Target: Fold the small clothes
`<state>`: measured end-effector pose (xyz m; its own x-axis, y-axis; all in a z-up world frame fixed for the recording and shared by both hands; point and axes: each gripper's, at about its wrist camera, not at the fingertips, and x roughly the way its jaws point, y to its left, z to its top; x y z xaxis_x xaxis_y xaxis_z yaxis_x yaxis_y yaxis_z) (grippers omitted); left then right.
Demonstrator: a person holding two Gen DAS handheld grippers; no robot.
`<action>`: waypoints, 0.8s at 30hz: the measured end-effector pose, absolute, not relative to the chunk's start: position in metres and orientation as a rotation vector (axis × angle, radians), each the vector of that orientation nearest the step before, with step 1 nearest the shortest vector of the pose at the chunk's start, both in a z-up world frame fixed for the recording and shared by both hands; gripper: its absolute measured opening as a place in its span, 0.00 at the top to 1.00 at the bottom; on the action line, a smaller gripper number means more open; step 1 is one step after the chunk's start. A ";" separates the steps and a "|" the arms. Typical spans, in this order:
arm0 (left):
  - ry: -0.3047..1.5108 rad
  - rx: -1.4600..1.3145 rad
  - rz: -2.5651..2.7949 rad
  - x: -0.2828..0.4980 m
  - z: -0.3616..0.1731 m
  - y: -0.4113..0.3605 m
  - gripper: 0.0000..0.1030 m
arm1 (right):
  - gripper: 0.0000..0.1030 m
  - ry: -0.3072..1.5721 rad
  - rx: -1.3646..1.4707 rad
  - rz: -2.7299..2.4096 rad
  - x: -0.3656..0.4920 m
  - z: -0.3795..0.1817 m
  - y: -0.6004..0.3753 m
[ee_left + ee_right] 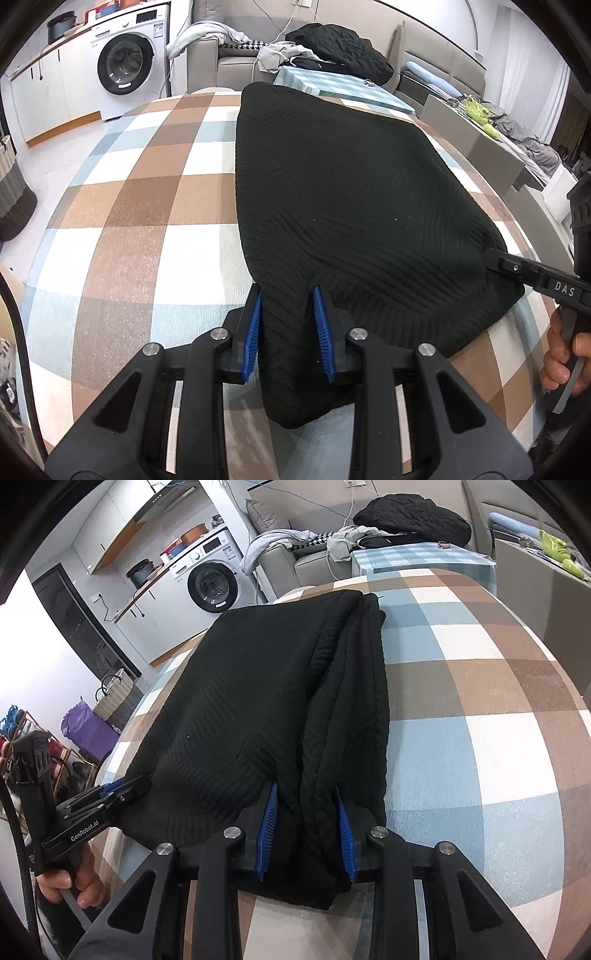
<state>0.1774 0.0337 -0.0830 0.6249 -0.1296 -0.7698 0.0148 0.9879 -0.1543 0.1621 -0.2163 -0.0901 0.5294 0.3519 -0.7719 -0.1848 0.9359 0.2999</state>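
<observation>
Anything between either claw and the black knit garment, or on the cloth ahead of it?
Nothing visible. Left claw and right claw each pinch the black knit garment at its near edge; the checked tablecloth beyond it lies bare.

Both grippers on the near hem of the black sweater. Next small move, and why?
Probably lift together and carry the near edge toward the far one: left gripper and right gripper each pinch the black ribbed knit sweater, its side already folded in.
</observation>
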 end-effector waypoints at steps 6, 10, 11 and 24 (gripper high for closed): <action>0.874 -0.150 -0.071 0.171 -0.078 0.036 0.72 | 0.57 0.942 0.174 0.307 0.160 -0.084 -0.221; 0.822 -0.143 -0.068 0.156 -0.067 0.037 0.39 | 0.32 0.895 0.117 0.304 0.153 -0.073 -0.223; 0.803 -0.145 -0.069 0.151 -0.063 0.037 0.26 | 0.29 0.877 0.103 0.308 0.150 -0.069 -0.222; 0.585 -0.052 -0.018 0.100 -0.031 0.026 0.01 | 0.00 0.645 0.002 0.398 0.110 -0.031 -0.213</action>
